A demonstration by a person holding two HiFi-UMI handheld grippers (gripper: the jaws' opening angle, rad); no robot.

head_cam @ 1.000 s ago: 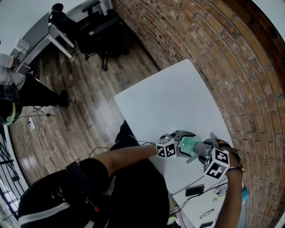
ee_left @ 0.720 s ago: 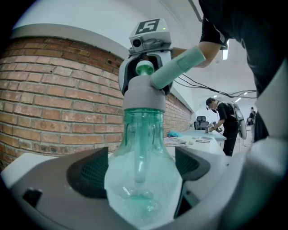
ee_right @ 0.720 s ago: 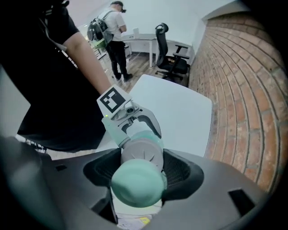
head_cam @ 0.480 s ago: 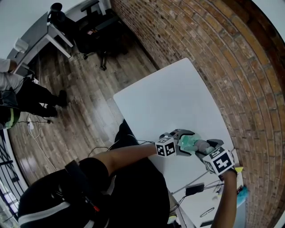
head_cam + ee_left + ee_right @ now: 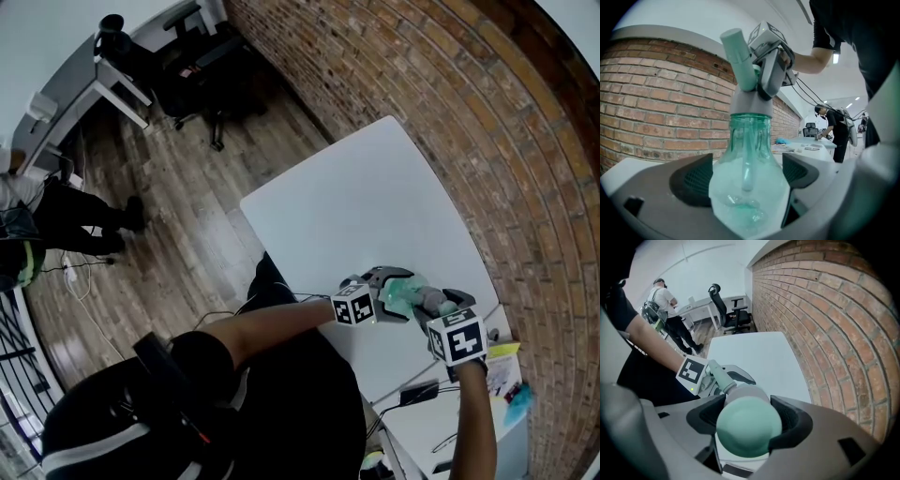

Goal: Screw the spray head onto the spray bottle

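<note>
Left gripper (image 5: 746,180) had its fingers (image 5: 691,180) squeezed onto the fat belly of the spray bottle (image 5: 749,136): clear greenish plastic, bulb-shaped, dip tube showing inside. Right gripper (image 5: 749,420) was clamped round the spray head (image 5: 749,101), matte teal with a grey collar that sat on the bottle's neck. Both were held up over the smooth white counter (image 5: 356,216), by the rough brick wall (image 5: 487,122). Looked like mid-screwing to me; next I'd need to twist the head while keeping that slick bottle from turning

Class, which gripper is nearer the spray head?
Right. The right gripper is shut on the spray head; the left gripper grips the bottle beneath it.
</note>
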